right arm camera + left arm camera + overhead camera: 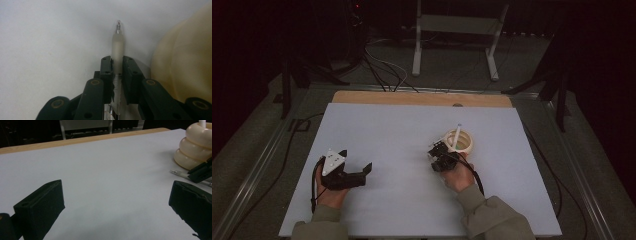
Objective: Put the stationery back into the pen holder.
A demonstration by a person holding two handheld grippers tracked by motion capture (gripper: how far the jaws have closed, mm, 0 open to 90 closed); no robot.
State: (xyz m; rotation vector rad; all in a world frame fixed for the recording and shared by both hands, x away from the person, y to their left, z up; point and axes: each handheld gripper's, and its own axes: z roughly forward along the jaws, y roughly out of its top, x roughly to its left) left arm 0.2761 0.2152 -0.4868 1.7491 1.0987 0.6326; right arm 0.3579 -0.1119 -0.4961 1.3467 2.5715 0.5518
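Pen (117, 45), translucent and bearing no legible marking, lies on the white table sheet (402, 135) just beside a cream ribbed holder (464, 145), tip pointing away from the right gripper (117, 72), whose jaws pinch its barrel. A second white pen (457, 135) stands in the holder. Left gripper (357, 167) rests well apart at the left, jaws spread wide over bare sheet. Beyond the table's wooden edge (422, 98), cables and a metal frame (457, 25) fade into darkness; the pen's rear is hidden by the jaws.

- Your left gripper (357, 161) rests low at the table's near left, jaws spread wide.
- Your right gripper (117, 66) has its jaws clamped together.
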